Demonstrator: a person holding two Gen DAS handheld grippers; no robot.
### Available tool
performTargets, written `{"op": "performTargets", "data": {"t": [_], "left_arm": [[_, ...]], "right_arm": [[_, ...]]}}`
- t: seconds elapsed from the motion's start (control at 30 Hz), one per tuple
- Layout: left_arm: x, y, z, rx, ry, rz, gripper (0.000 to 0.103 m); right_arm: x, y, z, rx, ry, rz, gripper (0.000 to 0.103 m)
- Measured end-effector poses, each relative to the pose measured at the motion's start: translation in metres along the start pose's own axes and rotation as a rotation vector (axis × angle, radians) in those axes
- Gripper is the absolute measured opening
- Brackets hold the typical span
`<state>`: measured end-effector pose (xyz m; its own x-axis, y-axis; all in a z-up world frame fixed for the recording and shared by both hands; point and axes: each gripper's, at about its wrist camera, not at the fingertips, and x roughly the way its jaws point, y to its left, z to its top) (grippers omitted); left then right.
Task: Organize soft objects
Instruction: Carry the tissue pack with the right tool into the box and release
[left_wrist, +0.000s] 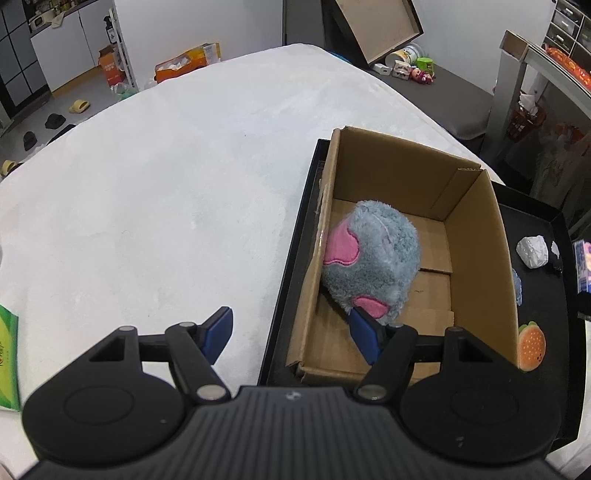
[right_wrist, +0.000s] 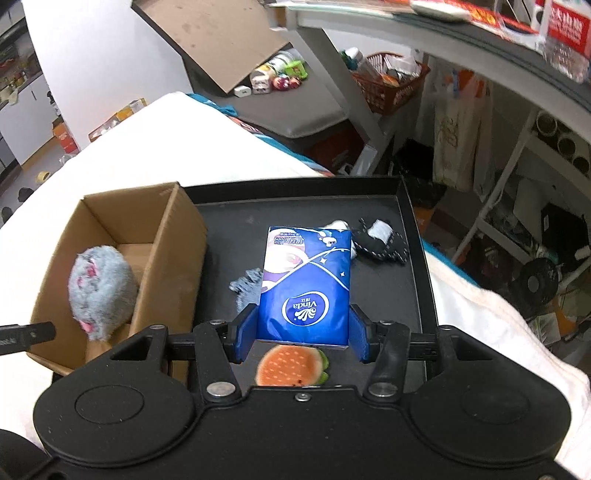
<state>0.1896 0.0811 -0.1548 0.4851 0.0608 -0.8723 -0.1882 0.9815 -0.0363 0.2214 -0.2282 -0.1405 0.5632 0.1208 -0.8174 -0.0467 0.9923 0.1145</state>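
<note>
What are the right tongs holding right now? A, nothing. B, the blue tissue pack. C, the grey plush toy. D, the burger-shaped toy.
B: the right tongs are clamped on the sides of the blue tissue pack, while the grey plush sits in the box.

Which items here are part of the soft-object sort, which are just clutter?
In play:
- blue tissue pack, held in the right hand-held gripper
- grey plush in the cardboard box
- burger plush, black tray

Clutter:
- slippers on the floor
- orange basket
</note>
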Motion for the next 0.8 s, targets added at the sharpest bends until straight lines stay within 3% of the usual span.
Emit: {"op": "performTargets", "data": {"t": [0.57,0.67,0.8], "left_arm": [[0.016,0.005,-0.003,-0.034,-0.015,-0.035,0.067],[0.018,0.007,-0.006,-0.046,-0.026,-0.041,0.062],[0.018,0.012,-0.007,-0.069,-0.037,-0.079,0.031]], "right_arm": [[-0.013,0.061,0.025,-0.107,-0.041,0.028,0.05],[-0.013,0.072,0.027,-0.128,-0.043,0.035,0.05],[-0.011,0.091,0.03,-0.163,-0.038,0.052,0.05]]}}
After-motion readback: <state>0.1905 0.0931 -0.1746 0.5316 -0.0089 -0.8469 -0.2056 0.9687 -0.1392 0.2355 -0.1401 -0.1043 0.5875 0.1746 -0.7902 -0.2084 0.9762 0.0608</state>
